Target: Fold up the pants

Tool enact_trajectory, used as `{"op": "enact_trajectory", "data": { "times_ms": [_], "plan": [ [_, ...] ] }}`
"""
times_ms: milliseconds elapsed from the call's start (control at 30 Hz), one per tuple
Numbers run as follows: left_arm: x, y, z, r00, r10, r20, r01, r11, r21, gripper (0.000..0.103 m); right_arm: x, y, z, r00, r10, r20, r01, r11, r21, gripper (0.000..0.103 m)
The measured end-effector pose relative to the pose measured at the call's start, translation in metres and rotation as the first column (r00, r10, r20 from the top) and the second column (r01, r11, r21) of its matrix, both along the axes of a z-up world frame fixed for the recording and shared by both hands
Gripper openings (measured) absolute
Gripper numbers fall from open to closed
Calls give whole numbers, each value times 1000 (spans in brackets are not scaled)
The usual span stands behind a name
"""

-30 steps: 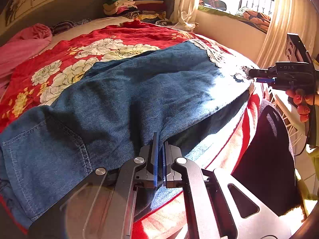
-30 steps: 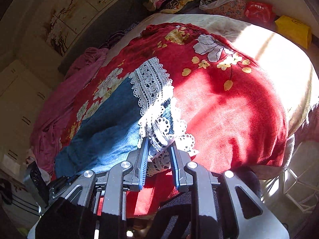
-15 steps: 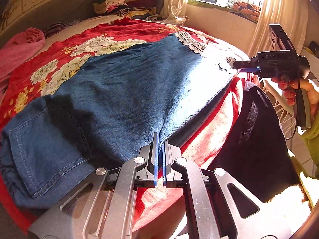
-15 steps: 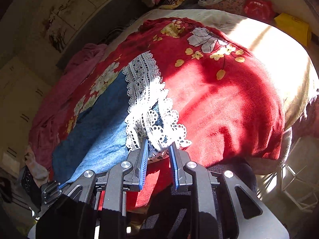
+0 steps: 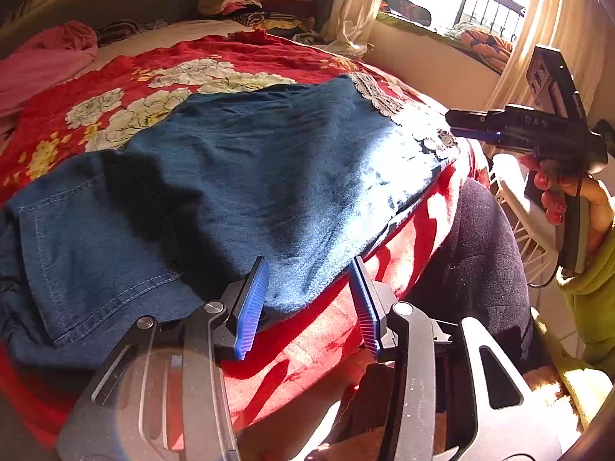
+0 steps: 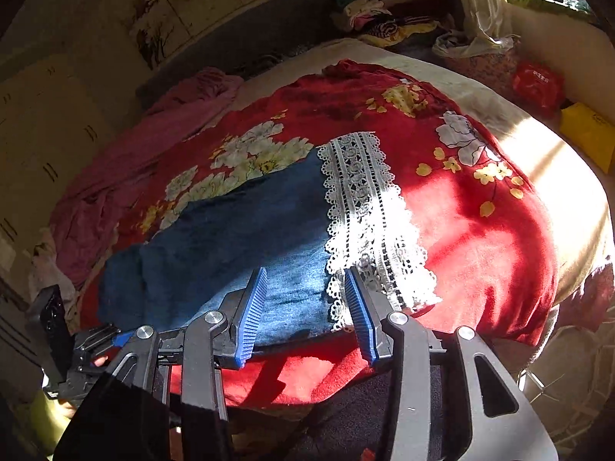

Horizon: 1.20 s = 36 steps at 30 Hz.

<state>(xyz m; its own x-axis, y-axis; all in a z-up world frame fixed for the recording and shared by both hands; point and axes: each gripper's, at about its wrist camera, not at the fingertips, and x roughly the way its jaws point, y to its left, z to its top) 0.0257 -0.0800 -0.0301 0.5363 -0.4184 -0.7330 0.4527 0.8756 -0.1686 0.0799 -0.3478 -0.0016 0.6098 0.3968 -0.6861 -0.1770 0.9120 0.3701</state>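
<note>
Lying flat on a red flowered blanket (image 5: 161, 77) over the bed, the blue denim pants (image 5: 238, 176) stretch from a stitched back pocket at the left to a white lace hem (image 6: 365, 207) at the right, with their near edge running along the edge of the bed. The left gripper (image 5: 307, 299) hangs at that near edge, its blue-padded jaws spread wide with the fabric's edge between them, not pinched. The right gripper (image 6: 305, 311) sits at the lace end, jaws likewise apart, one pad over the denim and the other at the lace, neither clamping. In the left wrist view the person's right hand (image 5: 569, 199) holds that gripper's handle. A pink cloth (image 6: 161, 134) lies bunched at the far side, and a pile of folded clothes (image 5: 261, 7) sits beyond the bed.
</note>
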Motion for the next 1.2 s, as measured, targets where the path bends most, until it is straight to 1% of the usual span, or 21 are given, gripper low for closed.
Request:
{"op": "enact_trajectory", "data": {
  "times_ms": [33,67,100,167,233,300,367,400,433,500,533,600,667,733,800,900,933,967,1000,1100,1200],
  "plan": [
    [-4,10,7,999,31,11,-31,999,-15,49,5,8,-8,1000,2,-25,-4,998,-56,43],
    [-7,22,13,998,66,24,-65,997,-30,55,10,14,-18,999,-6,-52,0,993,-118,44],
    [-9,36,20,994,108,36,-106,993,-42,55,12,19,-27,998,-1,-70,-9,988,-153,44],
    [-12,67,31,975,215,56,-212,976,-49,57,12,22,-37,998,3,-61,-13,984,-175,45],
    [-11,96,36,942,330,64,-330,944,-12,59,10,21,-36,999,7,-52,-16,985,-174,46],
    [-7,125,33,900,432,54,-434,900,26,59,8,15,-31,999,0,-53,-7,991,-132,47],
    [-1,152,26,856,517,9,-517,856,22,59,5,9,-26,999,-12,-43,7,995,-100,47],
    [4,162,21,833,553,-15,-552,833,29,59,5,6,-26,999,-18,-46,14,995,-100,50],
    [8,167,15,824,565,-40,-565,825,28,59,5,4,-26,998,-26,-51,21,995,-101,50],
    [16,171,2,823,560,-93,-562,827,6,57,6,2,-28,998,-28,-60,23,996,-85,50],
    [19,171,-4,820,562,-110,-566,824,-9,36,6,1,-30,998,-30,-63,24,996,-84,50],
    [22,170,-7,811,575,-108,-579,815,-8,35,5,2,-30,998,-27,-64,21,996,-86,50],
    [20,171,1,814,576,-79,-578,816,-7,32,5,1,-30,998,-25,-66,19,997,-80,50],
    [16,174,10,813,581,-35,-580,814,28,31,5,-1,-30,997,-24,-70,19,998,-66,50],
    [12,180,12,804,594,-14,-593,803,60,31,5,-1,-31,997,-27,-71,22,998,-62,50],
    [14,187,-2,799,599,-44,-596,800,75,32,6,1,-34,997,-26,-69,20,996,-81,50],
    [16,188,-8,798,601,-45,-597,799,75,35,7,2,-35,997,-25,-69,19,996,-83,51],
    [17,189,-11,793,608,-43,-604,793,76,41,7,2,-35,997,-21,-69,15,997,-80,52],
    [17,191,-12,784,618,-47,-615,785,72,44,7,2,-34,997,-15,-70,10,997,-76,53],
    [9,191,4,785,618,-50,-615,786,57,48,5,-2,-29,997,9,-74,-13,999,-52,53],
    [-5,185,38,798,602,39,-603,795,66,52,6,-11,-16,998,26,-55,-27,1000,-12,53]
  ]
}}
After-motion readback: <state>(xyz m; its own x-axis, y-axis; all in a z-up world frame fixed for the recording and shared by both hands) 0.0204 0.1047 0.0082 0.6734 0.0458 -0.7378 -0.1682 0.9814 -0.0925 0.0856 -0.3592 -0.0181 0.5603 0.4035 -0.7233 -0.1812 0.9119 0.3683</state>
